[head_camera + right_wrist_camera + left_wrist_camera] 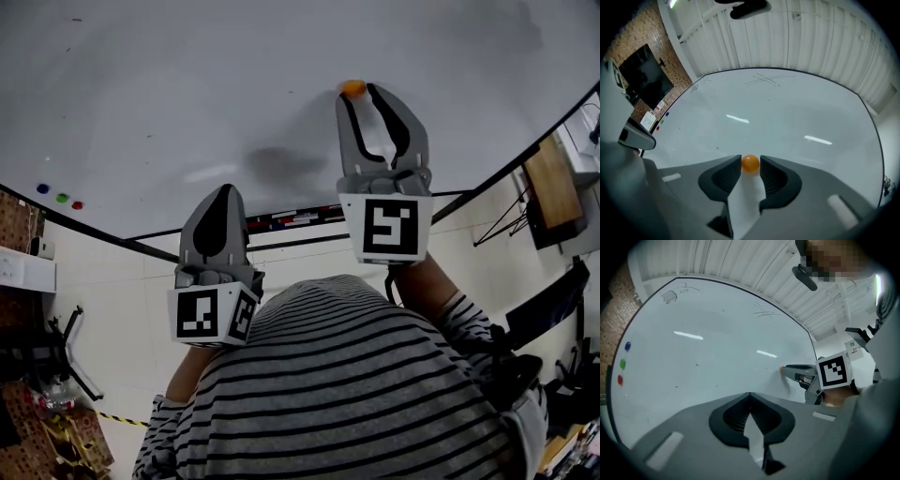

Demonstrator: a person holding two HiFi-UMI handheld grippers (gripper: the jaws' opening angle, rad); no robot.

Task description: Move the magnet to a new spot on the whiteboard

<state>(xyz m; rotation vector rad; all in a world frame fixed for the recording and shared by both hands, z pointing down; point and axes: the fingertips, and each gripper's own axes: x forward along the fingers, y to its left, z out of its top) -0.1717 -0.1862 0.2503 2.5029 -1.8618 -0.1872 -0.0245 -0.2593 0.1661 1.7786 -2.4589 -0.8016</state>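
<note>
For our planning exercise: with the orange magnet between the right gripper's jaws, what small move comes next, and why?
Probably pull the orange magnet off the whiteboard: the right gripper looks closed on it, with bare board all round.

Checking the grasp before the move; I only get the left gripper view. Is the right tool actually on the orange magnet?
Observer: Yes. The right gripper view shows the orange magnet between the right tool's jaw tips, both touching it.
Operator: Anything below it on the whiteboard?
Observer: Head view shows a tray along the whiteboard's lower edge, holding what look like markers.
Operator: Left tool versus right?
Observer: Head view has the left tool lower and left of the right one, near that lower edge.
</note>
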